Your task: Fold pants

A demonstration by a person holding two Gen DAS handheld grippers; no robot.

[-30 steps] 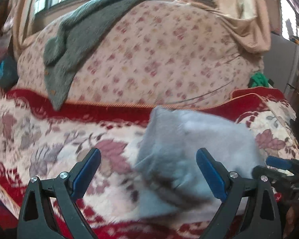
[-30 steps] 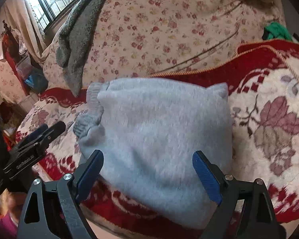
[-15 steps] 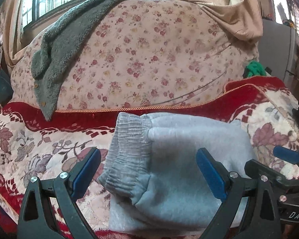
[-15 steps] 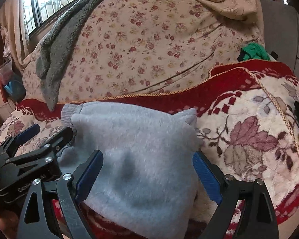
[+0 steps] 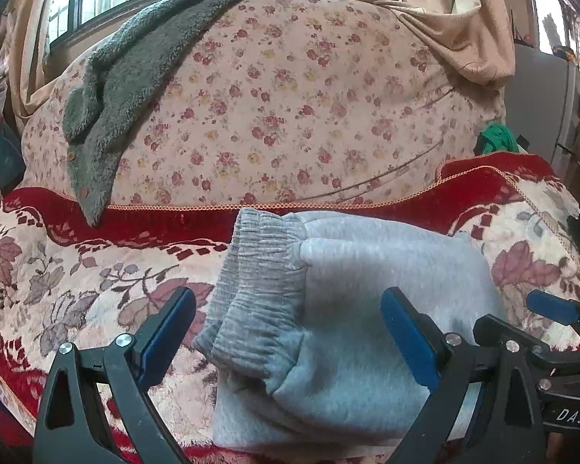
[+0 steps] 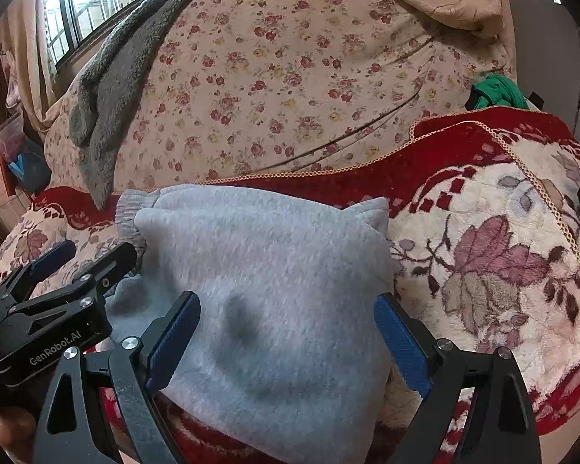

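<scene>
Left gripper (image 5: 288, 334) wide open, holding nothing; right gripper (image 6: 288, 338) the same. Both sit just over the near edge of the gray pants (image 6: 274, 290), which lie as a compact bundle on the red floral blanket (image 6: 502, 270), waistband (image 5: 259, 270) at the left end. Looks folded; at most a tidy-up left. Versus a second ago: bundle has settled flat, left view is no longer blurred, both grippers have drawn closer together.
</scene>
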